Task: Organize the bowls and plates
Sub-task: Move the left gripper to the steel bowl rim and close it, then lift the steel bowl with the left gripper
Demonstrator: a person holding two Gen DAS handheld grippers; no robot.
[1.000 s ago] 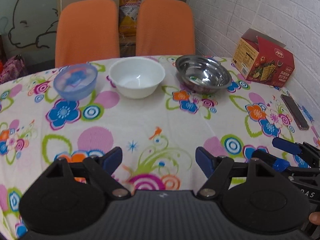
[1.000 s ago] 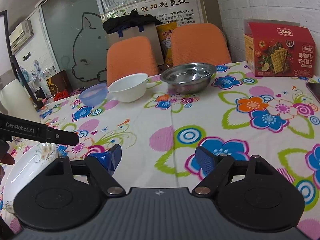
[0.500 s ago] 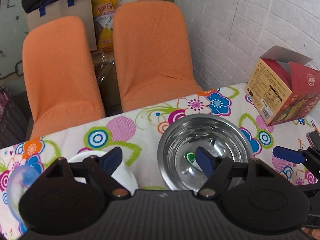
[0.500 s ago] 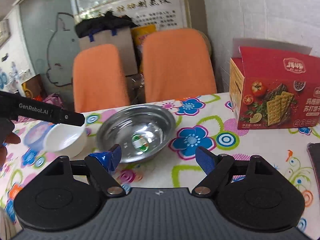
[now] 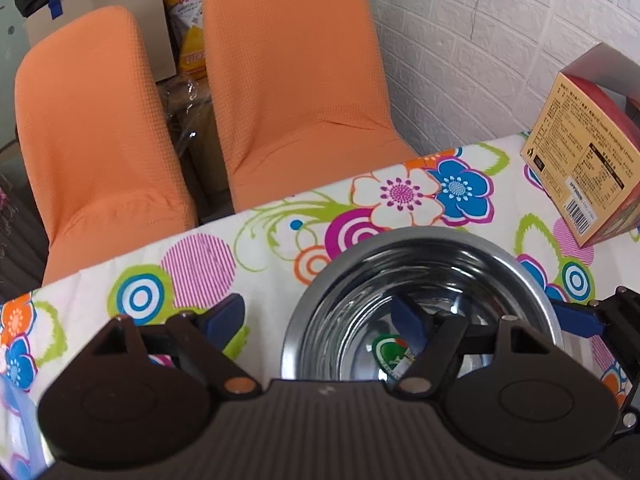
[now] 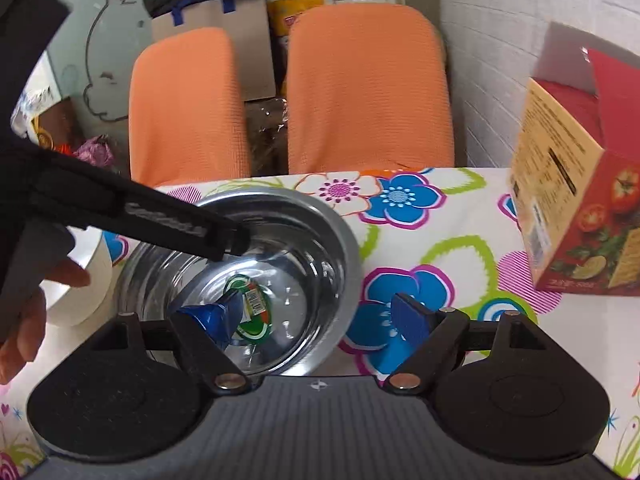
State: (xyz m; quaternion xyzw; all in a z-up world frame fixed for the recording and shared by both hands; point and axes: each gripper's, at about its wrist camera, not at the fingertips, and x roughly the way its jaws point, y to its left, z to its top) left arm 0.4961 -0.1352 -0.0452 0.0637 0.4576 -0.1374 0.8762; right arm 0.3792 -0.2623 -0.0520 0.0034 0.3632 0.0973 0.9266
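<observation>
Floral tablecloth (image 5: 200, 264); my left gripper (image 5: 320, 320) and right gripper (image 6: 316, 312), both spread apart, straddle the steel bowl (image 6: 320, 216) rim, lower centre; I judge closing comes next.

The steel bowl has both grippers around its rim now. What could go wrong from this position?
1. Both the left gripper and the right gripper straddle the rim of the steel bowl from opposite sides, jaws open; closing unevenly could tilt the bowl or let the smooth metal slip.
2. The white bowl sits right beside it; a sideways move may knock it.
3. The cracker box stands close on the other side.
</observation>
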